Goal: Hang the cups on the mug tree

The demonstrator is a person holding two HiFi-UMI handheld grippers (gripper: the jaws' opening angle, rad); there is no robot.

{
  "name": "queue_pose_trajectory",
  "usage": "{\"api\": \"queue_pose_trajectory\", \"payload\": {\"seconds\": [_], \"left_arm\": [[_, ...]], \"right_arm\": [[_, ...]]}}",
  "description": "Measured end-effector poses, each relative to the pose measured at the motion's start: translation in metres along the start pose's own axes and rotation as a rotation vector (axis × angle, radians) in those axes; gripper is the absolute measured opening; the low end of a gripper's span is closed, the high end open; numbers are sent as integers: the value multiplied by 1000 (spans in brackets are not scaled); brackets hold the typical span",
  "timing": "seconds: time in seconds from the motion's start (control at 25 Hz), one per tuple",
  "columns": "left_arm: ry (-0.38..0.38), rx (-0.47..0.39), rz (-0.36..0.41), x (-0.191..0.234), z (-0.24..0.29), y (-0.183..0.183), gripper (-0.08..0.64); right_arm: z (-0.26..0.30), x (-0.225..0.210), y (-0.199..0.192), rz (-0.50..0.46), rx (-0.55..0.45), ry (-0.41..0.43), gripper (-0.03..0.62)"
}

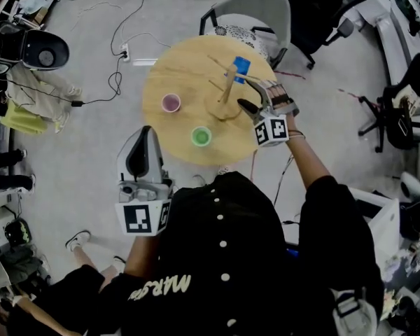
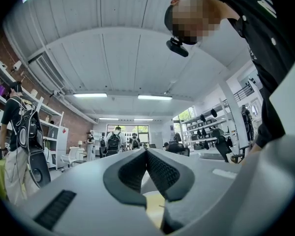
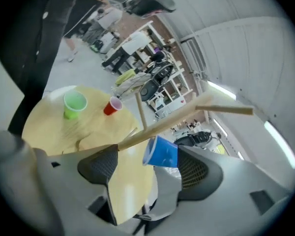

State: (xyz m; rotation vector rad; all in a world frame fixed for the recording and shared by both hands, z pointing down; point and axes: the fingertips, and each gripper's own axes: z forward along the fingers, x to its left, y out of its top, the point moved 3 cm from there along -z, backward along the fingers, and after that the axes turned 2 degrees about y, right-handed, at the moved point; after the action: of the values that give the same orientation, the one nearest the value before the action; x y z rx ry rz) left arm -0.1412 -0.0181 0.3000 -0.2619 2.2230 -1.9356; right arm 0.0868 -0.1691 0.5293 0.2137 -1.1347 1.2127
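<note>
Right gripper [image 3: 145, 157] agape round blue cup [image 3: 164, 154], clear only in own view; left gripper [image 2: 146, 153] closed.

White letters on the person's black shirt [image 1: 217, 250], at the bottom of the head view, spell "MARS" upside down. The letters after that are too unclear to read. Nothing else can be read.

Left gripper [image 1: 144, 137] jaws together, right gripper [image 1: 253, 95] jaws apart, arm outstretched
</note>
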Motion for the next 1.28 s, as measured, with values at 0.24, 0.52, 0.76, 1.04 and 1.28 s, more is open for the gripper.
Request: {"api": "queue_pose_trajectory", "payload": {"seconds": [0.24,0.52,0.76,1.04,1.28], "left_arm": [[-4,10,-34,7,7,-3,-5],[-15,22,-28,7,12,-7,-6],[7,83,2,16,6,-18,-6],[54,139,23,32,-6,-35,-6],[80,184,15,39,-17,-51,-6]], "right_arm": [[-38,-7,5,709,-106,-86,362],[-43,47,14,876,-131,-4,374],[-18,135,39,797,-68,179,376],[24,208,62,767,-66,335,382],[60,230,68,834,-50,368,383]]}}
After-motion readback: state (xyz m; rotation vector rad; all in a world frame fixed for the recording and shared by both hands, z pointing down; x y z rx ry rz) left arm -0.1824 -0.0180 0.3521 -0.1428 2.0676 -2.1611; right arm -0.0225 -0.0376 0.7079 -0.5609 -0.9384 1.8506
